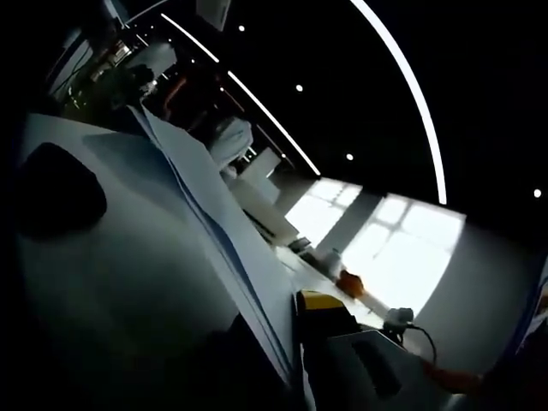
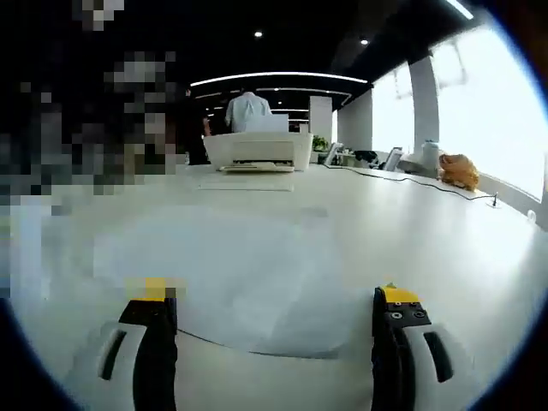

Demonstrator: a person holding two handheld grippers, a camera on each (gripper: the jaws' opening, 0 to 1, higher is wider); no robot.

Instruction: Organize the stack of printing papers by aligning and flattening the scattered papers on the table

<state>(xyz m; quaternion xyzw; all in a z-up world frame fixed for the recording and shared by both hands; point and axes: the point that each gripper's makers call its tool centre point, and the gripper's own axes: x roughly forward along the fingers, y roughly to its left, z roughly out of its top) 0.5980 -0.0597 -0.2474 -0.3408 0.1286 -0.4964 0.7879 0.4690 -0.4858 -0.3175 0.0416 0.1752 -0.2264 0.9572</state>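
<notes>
In the left gripper view, a thin stack of white papers [image 1: 214, 223] stands nearly edge-on and runs from the bottom middle up to the upper left. My left gripper [image 1: 287, 325] is shut on its lower end, with the yellow-tipped jaw on the right of the sheets and the dark jaw on their left. In the right gripper view, a loose white sheet [image 2: 257, 274] lies flat on the white table [image 2: 445, 248]. My right gripper [image 2: 274, 295] is open wide just above the sheet's near edge, with nothing between its jaws.
A white printer [image 2: 257, 150] sits at the far end of the table, with a person in a white shirt [image 2: 248, 107] behind it. A cable [image 2: 428, 184] and an orange object [image 2: 458, 169] lie along the window side. A dark rounded shape [image 1: 51, 193] lies left of the held papers.
</notes>
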